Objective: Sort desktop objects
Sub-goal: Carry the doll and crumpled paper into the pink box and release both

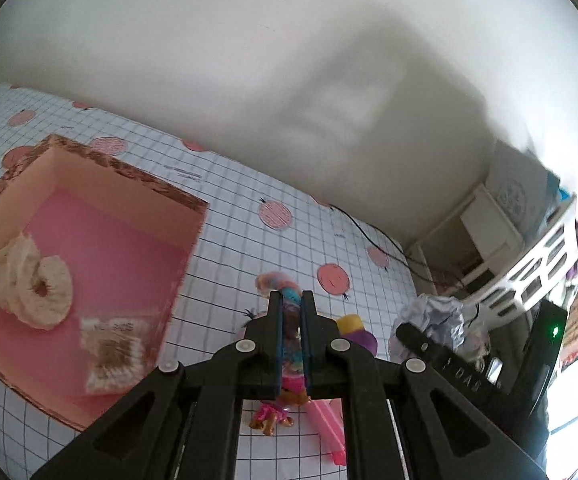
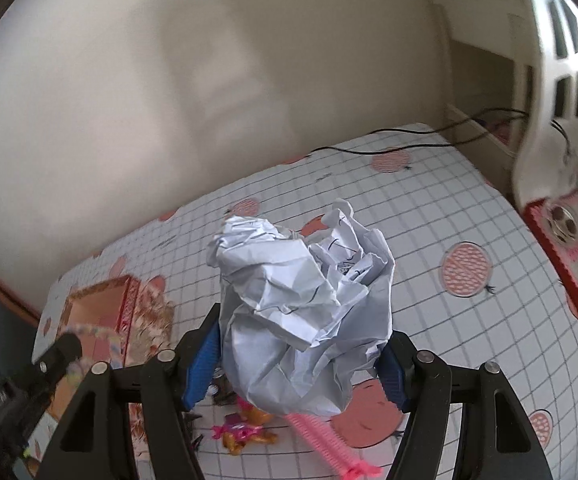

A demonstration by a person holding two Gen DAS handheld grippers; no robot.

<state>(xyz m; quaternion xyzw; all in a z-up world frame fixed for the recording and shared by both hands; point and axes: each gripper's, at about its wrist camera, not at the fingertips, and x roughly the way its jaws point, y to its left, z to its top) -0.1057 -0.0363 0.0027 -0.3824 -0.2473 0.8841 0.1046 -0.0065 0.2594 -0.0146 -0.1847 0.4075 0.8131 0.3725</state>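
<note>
Left wrist view, far left: pink cardboard box [image 1: 89, 216] sits open on the grid-print tablecloth [image 1: 249, 216] with pink fruit motifs. Inside it, two cream fuzzy scrunchies [image 1: 33, 280] lean against the left wall, and a small fuzzy square patch [image 1: 113, 352] lies nearer the front of the box. Centre: left gripper [image 1: 291, 304] is clenched tight on a rainbow-coloured band [image 1: 289, 292], which sticks out above the fingertips and hangs down between the jaws. Below the gripper, on the cloth, a small doll in pink [image 1: 273, 420] lies flat, with a pink comb [image 1: 329, 428] just to its right. A purple-and-yellow toy [image 1: 355, 330] sits just right of the jaws, partly hidden. Right: crumpled white paper ball [image 1: 437, 320] is held in the other gripper. A white slotted basket [image 1: 537, 264] sits at the far right edge, blurred.

Right wrist view: right gripper [image 2: 297, 360] jaws stand wide, grasping the paper ball between the blue pads [image 2: 199, 364], off the cloth. A black cable [image 2: 409, 136] runs along the table's far edge.
</note>
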